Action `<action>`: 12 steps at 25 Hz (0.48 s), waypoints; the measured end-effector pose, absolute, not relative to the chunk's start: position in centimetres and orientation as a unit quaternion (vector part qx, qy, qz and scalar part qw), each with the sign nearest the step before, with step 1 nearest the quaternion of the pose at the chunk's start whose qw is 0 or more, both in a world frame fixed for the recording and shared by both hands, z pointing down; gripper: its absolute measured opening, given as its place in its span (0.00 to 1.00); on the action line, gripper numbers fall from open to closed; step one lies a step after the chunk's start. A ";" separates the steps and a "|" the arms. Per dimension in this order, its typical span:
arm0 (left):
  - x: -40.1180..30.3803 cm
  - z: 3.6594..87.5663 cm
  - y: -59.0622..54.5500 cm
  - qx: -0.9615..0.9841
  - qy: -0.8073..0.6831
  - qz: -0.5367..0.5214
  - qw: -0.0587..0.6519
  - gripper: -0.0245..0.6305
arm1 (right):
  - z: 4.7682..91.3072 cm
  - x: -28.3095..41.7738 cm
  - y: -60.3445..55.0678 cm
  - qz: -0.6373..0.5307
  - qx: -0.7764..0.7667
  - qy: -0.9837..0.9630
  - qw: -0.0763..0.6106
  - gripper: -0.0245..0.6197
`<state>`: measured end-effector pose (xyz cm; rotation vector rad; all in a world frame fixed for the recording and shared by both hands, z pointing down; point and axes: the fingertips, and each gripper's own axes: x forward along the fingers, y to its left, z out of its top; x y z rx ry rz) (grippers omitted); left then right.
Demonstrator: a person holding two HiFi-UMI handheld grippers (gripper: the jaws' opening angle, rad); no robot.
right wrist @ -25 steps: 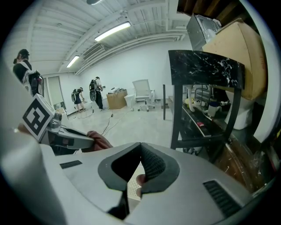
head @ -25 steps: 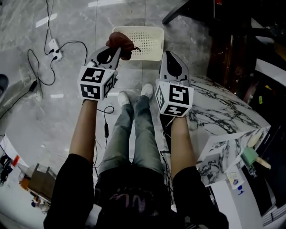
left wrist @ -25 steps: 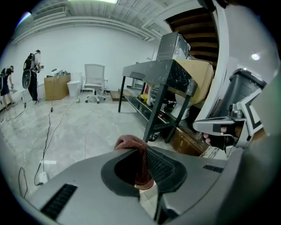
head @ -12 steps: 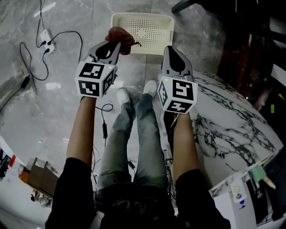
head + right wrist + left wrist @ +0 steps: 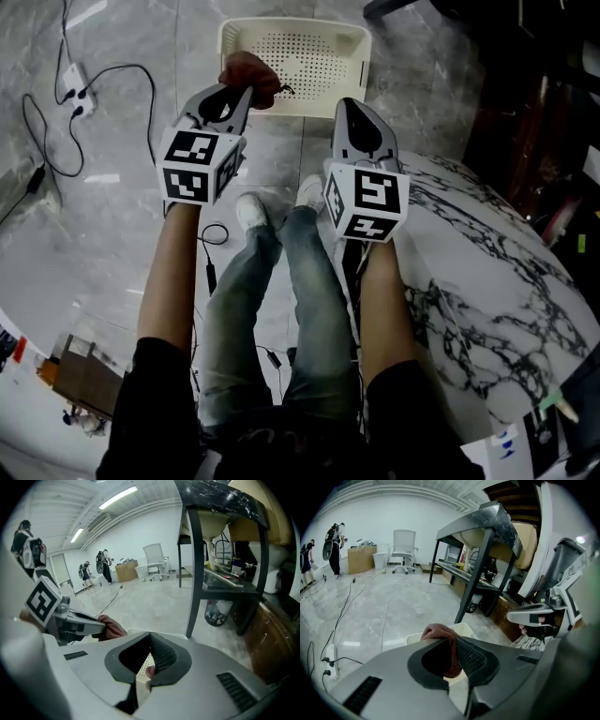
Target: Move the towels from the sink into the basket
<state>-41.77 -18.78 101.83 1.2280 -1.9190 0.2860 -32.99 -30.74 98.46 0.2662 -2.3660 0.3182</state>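
A cream perforated basket point(image 5: 314, 58) stands on the grey floor ahead of the person's feet. My left gripper point(image 5: 241, 92) is shut on a bunched reddish-brown towel point(image 5: 247, 69), which hangs over the basket's near left corner. In the left gripper view the towel point(image 5: 440, 633) bulges out of the closed jaws, with the basket point(image 5: 465, 629) just behind it. My right gripper point(image 5: 348, 102) hovers beside the basket's near right edge, shut with nothing in it. Its own view shows the jaw tips point(image 5: 150, 637) meeting, the basket point(image 5: 143, 667) below, and the left gripper point(image 5: 101, 626) with the towel point(image 5: 111, 628).
A marble-patterned counter point(image 5: 487, 253) lies close on the right, beside the right forearm. The person's legs and white shoes point(image 5: 251, 211) are below the grippers. A power strip point(image 5: 73, 80) and black cables point(image 5: 141, 70) lie on the floor at left. Dark furniture legs point(image 5: 394, 7) stand past the basket.
The person has stepped closer to the basket. Both grippers have moved forward, and the towel in the left gripper now hangs over the basket's near left corner.
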 end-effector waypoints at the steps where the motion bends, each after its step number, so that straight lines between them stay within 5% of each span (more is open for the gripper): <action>1: -41.8 102.4 -18.8 0.488 -0.762 0.113 0.410 0.11 | 99.0 -32.9 -30.7 0.122 0.102 -0.918 0.362 0.06; 8: -41.6 105.4 -19.0 0.493 -0.757 0.121 0.411 0.14 | 101.4 -32.9 -31.4 0.124 0.113 -0.918 0.359 0.06; 12: -41.3 106.2 -19.5 0.504 -0.750 0.116 0.412 0.31 | 102.0 -32.9 -31.1 0.120 0.109 -0.918 0.361 0.06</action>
